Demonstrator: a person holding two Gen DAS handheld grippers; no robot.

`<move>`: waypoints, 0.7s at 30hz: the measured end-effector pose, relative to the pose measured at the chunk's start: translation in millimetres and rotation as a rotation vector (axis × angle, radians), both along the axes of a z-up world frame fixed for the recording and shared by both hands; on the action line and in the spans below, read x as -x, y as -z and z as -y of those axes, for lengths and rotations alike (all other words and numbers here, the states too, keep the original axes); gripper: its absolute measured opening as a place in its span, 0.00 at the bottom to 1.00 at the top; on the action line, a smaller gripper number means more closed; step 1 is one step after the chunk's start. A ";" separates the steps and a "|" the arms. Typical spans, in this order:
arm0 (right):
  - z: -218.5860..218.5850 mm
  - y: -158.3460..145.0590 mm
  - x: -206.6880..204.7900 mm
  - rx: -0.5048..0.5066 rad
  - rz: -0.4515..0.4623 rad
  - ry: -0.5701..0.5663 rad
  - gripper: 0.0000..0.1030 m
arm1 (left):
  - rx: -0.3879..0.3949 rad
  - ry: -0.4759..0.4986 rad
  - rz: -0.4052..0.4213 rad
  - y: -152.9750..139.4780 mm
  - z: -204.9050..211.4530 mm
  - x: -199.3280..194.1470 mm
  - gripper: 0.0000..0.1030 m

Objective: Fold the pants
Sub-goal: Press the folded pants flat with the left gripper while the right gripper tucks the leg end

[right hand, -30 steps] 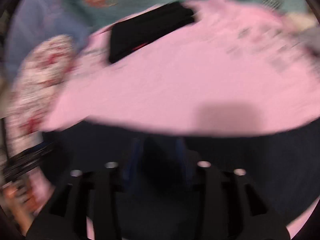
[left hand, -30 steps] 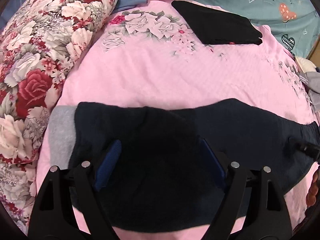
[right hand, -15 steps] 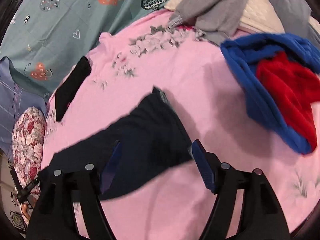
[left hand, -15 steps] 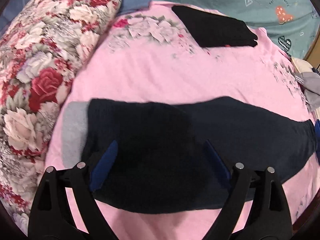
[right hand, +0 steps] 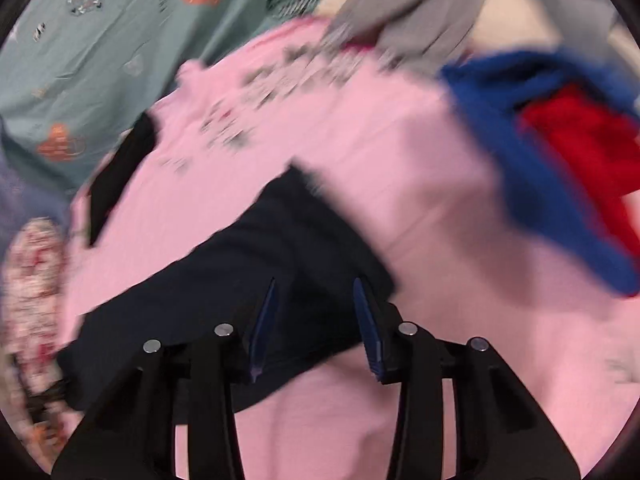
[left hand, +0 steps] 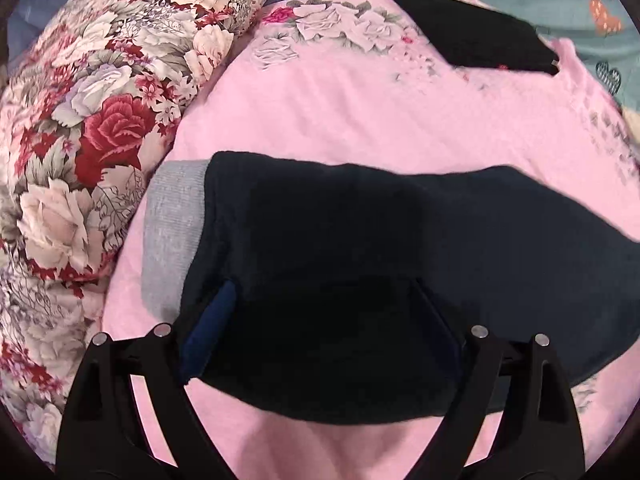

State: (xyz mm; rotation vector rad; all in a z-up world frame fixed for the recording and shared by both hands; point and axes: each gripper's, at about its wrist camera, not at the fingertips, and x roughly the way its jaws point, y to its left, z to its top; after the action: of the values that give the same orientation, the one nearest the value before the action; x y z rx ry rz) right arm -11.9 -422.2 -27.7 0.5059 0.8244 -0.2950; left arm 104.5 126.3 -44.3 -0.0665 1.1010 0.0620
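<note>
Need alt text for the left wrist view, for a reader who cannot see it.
Dark navy pants lie across a pink floral sheet, with the open left gripper poised over them. A flowered pillow sits left; a folded black garment lies beyond.

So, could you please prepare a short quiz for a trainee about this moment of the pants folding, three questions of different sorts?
1. True or false: the left gripper is open above the dark pants.
2. Multiple choice: what lies directly beyond the pants' grey band on the pink sheet? A) floral pillow B) blue and red garment C) folded black garment
3. Fill in: in the right wrist view, the right gripper is open over the pants' ____ edge.

Key: 1 true; 2 A; 3 near.
</note>
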 end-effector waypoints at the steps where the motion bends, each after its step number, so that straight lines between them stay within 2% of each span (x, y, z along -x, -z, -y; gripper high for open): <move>1: -6.2 -3.3 -4.3 -0.048 0.029 -0.064 0.58 | 0.033 0.006 0.008 -3.4 3.2 0.1 0.87; 3: -25.6 -3.4 -25.7 -0.148 0.052 -0.205 0.58 | 0.065 0.059 0.021 -6.8 20.8 -0.5 0.87; 6: -60.8 3.3 -70.9 -0.145 0.019 -0.332 0.67 | 0.078 0.142 0.019 -6.7 64.3 -8.3 0.87; 7: -68.2 11.6 -87.2 -0.190 -0.006 -0.380 0.71 | 0.099 0.174 0.022 -6.8 79.0 -10.7 0.87; 9: -73.3 35.0 -116.1 -0.286 -0.106 -0.434 0.71 | 0.125 0.260 -0.004 1.8 113.1 -21.6 0.89; 10: -70.6 37.1 -118.7 -0.301 -0.108 -0.448 0.72 | 0.113 0.281 -0.026 9.6 122.6 -25.4 0.89; 11: -59.4 35.4 -122.2 -0.315 -0.087 -0.461 0.72 | 0.062 0.272 -0.081 24.3 132.3 -31.8 0.89; 12: -48.7 33.3 -120.7 -0.305 -0.085 -0.437 0.71 | 0.036 0.251 -0.102 33.9 134.2 -34.6 0.89; 13: -26.8 28.4 -116.6 -0.251 -0.089 -0.364 0.71 | 0.028 0.243 -0.088 38.6 133.0 -34.9 0.89; 15: 7.7 19.8 -105.7 -0.060 -0.110 -0.216 0.71 | 0.021 0.244 -0.063 38.8 131.0 -31.7 0.89; 16: 24.5 17.6 -100.6 0.048 -0.145 -0.123 0.72 | 0.016 0.238 -0.063 38.8 130.4 -31.1 0.89; 17: 41.7 17.7 -91.1 0.156 -0.217 0.009 0.75 | 0.013 0.226 -0.071 38.5 128.8 -30.0 0.89; 18: 51.0 17.8 -80.9 0.123 -0.213 0.036 0.75 | 0.018 0.216 -0.080 38.5 127.1 -29.5 0.89; 19: 57.6 14.7 -62.6 -0.011 -0.146 0.017 0.75 | 0.024 0.210 -0.084 38.4 125.4 -29.1 0.89; 21: 52.8 6.4 -30.9 -0.139 -0.042 -0.025 0.75 | 0.038 0.207 -0.084 32.9 120.1 -20.6 0.89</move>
State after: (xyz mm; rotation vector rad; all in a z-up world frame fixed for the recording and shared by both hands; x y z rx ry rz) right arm 19.0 -474.9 -34.1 0.6206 0.8950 -0.2270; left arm 125.1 6.2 -77.1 0.0165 1.1873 -0.1424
